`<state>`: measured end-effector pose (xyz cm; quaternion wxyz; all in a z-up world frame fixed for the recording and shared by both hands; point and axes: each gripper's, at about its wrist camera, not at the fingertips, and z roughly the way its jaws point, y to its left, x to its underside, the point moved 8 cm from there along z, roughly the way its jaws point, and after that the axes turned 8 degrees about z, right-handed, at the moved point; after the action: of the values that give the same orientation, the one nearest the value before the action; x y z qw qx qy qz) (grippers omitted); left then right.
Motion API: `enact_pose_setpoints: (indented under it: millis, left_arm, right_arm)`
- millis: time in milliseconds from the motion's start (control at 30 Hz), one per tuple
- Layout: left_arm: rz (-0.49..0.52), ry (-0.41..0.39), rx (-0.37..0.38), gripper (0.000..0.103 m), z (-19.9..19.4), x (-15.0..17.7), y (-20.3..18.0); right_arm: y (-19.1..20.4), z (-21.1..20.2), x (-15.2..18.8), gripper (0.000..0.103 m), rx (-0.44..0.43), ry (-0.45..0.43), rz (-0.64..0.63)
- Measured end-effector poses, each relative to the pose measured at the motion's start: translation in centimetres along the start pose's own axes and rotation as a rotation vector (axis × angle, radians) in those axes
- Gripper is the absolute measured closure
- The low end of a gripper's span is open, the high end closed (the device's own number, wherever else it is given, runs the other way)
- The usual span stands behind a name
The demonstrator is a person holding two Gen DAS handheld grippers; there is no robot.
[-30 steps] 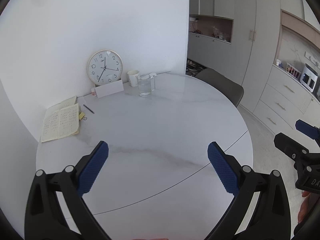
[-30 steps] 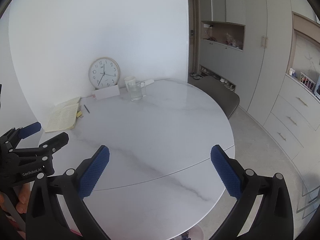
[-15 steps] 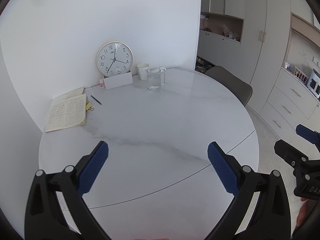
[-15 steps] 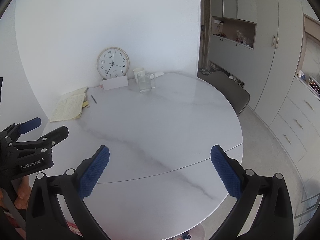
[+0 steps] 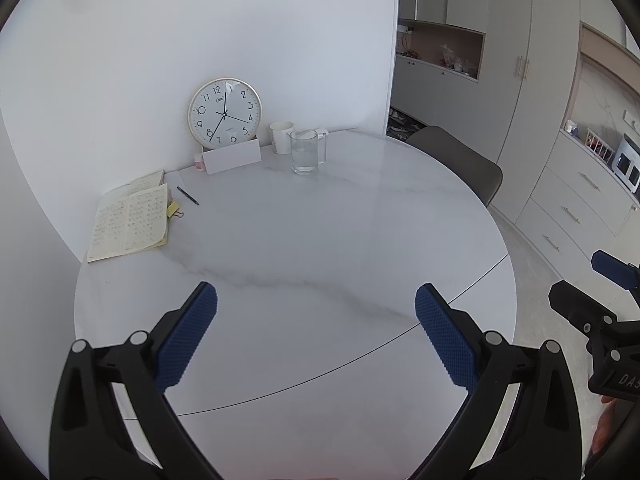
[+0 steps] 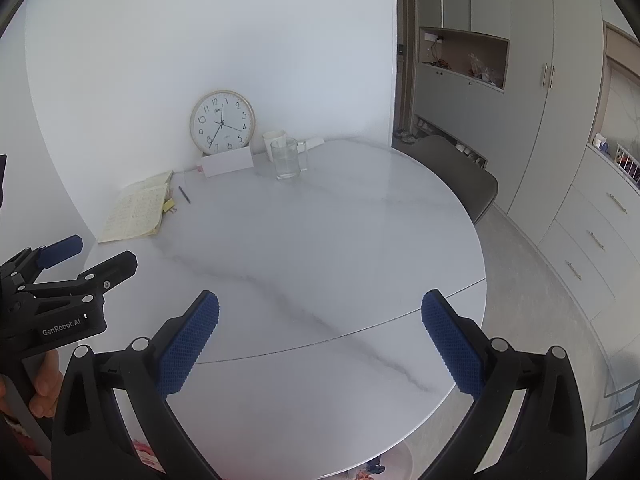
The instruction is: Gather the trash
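Both jaws stand wide apart and empty: the left gripper (image 5: 316, 312) and right gripper (image 6: 320, 320) hover over the round white marble table (image 5: 320, 248). No obvious trash shows; the white paper cup (image 5: 282, 136) by the clear glass jug (image 5: 306, 152) might qualify. A hasty reach there could tip the jug or knock the leaning gold-rimmed wall clock (image 5: 224, 114). Small yellow bits beside the open notebook (image 5: 132, 220) are too small to identify.
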<state>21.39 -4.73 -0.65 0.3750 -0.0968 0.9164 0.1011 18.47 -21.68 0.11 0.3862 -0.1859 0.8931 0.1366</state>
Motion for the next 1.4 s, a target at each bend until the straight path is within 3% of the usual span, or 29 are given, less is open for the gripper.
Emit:
enact_pose_setpoints:
  millis: [1400]
  left_arm:
    - [-0.01, 0.011, 0.005, 0.008, 0.1, 0.6, 0.5]
  right_arm:
    - [0.0, 0.3, 1.1, 0.002, 0.013, 0.026, -0.012]
